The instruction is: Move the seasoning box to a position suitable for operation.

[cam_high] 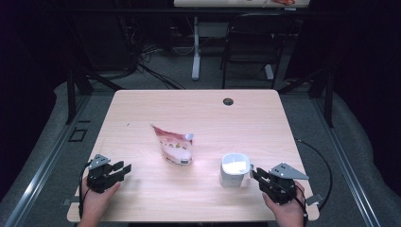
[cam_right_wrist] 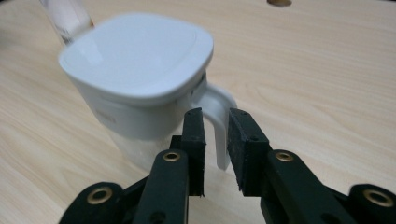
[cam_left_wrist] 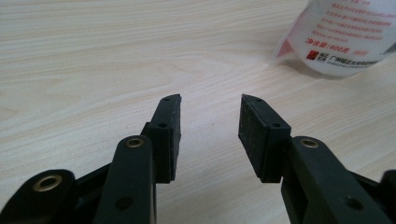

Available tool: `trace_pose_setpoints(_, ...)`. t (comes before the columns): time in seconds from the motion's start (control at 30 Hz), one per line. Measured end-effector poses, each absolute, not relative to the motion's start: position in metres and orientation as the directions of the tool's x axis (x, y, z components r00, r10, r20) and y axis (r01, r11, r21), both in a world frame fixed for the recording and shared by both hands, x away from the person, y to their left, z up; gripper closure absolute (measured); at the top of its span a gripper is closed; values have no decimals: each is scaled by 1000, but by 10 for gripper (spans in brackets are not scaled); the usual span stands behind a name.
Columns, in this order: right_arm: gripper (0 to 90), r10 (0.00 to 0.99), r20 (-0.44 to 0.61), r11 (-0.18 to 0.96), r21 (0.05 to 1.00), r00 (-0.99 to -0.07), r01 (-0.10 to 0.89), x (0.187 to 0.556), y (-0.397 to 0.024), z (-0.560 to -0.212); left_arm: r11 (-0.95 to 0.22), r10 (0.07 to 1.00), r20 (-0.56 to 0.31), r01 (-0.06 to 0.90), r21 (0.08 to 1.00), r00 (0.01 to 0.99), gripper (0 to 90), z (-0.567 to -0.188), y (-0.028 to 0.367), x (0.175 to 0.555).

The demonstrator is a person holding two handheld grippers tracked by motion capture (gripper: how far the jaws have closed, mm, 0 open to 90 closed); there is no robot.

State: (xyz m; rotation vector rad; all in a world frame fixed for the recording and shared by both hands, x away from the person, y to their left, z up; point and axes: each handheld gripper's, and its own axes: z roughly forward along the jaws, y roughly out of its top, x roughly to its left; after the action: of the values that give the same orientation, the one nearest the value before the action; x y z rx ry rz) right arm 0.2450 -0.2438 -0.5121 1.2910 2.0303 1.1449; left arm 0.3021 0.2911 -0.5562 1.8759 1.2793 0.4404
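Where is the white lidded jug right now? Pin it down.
In the high view the white lidded jug stands on the table's near right part, right of the pouch; its handle lies between the right gripper's jaws.

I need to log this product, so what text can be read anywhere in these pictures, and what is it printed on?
"400": red print on the pouch, after some Chinese characters.
Other red Chinese lines and a small red logo on the pouch: too small and blurred to read.
A faint mark on the white lidded jug: unreadable.

White jug [cam_high: 235, 169], pink-and-white pouch [cam_high: 174, 145] (red print), pale wood-grain table [cam_high: 142, 109]
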Motion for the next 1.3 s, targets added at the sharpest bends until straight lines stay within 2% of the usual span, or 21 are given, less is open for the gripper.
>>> trace_pose_setpoints(0.2, 804, 889, 31, 216, 850, -456, 480, 259, -242, -485, -165, 892, -144, 606, 778, 428, 591, -556, 289, 302)
trace_pose_setpoints(0.33, 819, 881, 43, 223, 842, -472, 492, 274, -239, -470, -174, 894, -131, 601, 780, 428, 579, -558, 289, 303)
trace_pose_setpoints(0.47, 878, 877, 53, 235, 819, -477, 523, 284, -234, -463, -175, 892, -131, 599, 781, 432, 568, -558, 289, 304)
trace_pose_setpoints(0.53, 900, 880, 39, 247, 813, -472, 528, 285, -232, -461, -177, 893, -128, 599, 781, 431, 569, -559, 289, 304)
trace_pose_setpoints(1.3, 900, 859, 35, 300, 774, -511, 557, 281, -220, -473, -157, 905, -140, 622, 767, 402, 546, -559, 292, 302)
